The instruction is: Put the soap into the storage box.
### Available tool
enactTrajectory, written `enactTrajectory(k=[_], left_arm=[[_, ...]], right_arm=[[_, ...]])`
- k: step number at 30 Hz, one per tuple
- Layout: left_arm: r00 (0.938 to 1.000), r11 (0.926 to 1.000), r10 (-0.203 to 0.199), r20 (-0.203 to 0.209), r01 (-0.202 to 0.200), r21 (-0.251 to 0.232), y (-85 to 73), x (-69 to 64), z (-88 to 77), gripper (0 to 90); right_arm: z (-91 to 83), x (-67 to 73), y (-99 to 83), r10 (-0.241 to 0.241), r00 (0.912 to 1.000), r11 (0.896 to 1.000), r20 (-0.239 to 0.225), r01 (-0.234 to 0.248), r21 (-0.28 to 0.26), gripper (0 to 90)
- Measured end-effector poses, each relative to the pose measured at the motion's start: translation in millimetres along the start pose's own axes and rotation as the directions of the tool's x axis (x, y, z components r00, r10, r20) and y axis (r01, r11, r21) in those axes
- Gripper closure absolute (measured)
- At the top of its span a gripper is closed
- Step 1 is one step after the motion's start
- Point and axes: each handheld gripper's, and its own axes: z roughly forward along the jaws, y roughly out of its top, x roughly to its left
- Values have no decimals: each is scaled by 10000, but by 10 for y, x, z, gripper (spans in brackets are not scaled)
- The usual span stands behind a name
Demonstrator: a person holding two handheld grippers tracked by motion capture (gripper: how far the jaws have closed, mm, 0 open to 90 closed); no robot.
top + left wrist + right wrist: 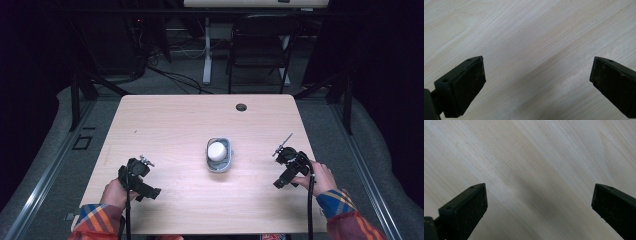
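Note:
A small grey container (219,155) with a white round lid or object on top sits at the middle of the light wooden table (175,125). My left gripper (138,176) is held low over the table's near left part, well to the left of the container. In the left gripper view its jaws stand wide apart, left gripper (537,75) open over bare wood. My right gripper (289,165) hovers over the near right part, to the right of the container. Seen from its own camera, the right gripper (539,197) is open too, with only wood grain between its jaws.
A dark cable hole (241,107) lies near the table's far edge. Beyond the table stand a black chair (260,45) and a white desk leg (206,50), with cables on the floor. Black frame struts (80,90) flank both sides.

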Motion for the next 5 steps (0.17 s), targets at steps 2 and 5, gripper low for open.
enactTrajectory(k=[2,5], left_arm=[[10000,10000,-5,-8,5,-14,-1,1,-1,0],[10000,10000,-9,-11,9,-15,-2,2,-5,0]], right_arm=[[13,1,9,-50,10000,9999,-38,50,126,12],[23,7,18,-138,9999,9994,57,136,313,13]])
